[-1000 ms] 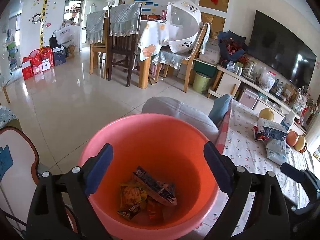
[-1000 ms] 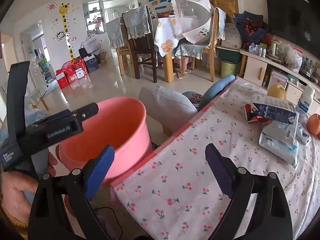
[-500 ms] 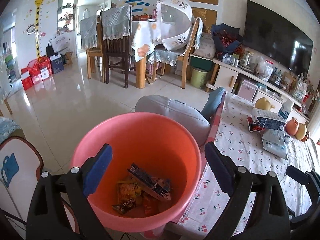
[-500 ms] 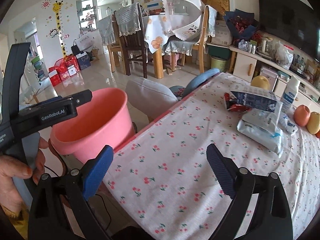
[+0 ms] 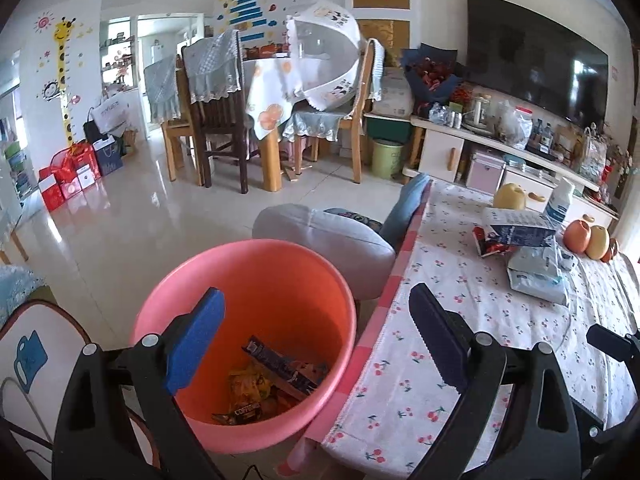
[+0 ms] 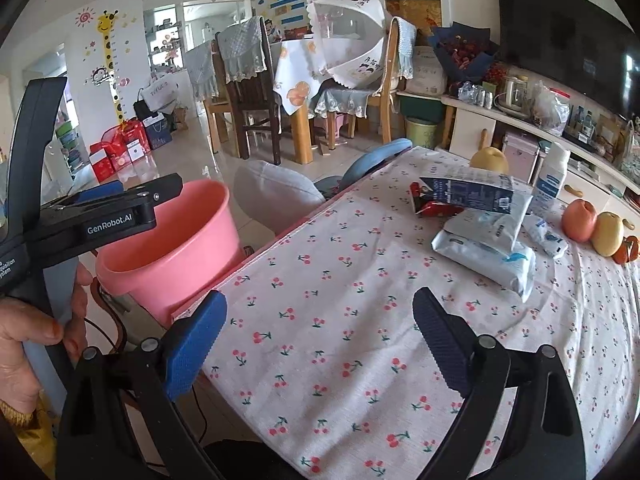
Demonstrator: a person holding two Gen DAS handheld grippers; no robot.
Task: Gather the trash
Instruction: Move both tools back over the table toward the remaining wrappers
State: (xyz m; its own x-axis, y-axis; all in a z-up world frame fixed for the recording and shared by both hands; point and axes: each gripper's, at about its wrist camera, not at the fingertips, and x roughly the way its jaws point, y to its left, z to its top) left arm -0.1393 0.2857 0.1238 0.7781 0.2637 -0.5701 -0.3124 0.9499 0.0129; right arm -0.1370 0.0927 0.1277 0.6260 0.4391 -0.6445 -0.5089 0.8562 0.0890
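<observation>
A pink bucket (image 5: 256, 264) stands on the floor against the table's left edge and holds several snack wrappers (image 5: 276, 376); it also shows in the right wrist view (image 6: 172, 256). My left gripper (image 5: 316, 344) is open and empty above the bucket's right rim. My right gripper (image 6: 320, 340) is open and empty over the cherry-print tablecloth (image 6: 360, 280). On the far part of the table lie a dark blue carton (image 6: 468, 192), a red wrapper (image 6: 432, 208) under it and white-blue packets (image 6: 488, 248).
A white bottle (image 6: 550, 180), a pear (image 6: 490, 160), an apple (image 6: 578, 220) and more fruit stand at the table's far right. A grey cushion (image 6: 276, 192) and blue cushion (image 6: 376, 156) lie beyond the bucket. Dining chairs (image 5: 216, 120) stand behind.
Both grippers have shifted right, toward the table. The bucket now sits further left in both views, and more tablecloth shows. Both grippers stay open.
</observation>
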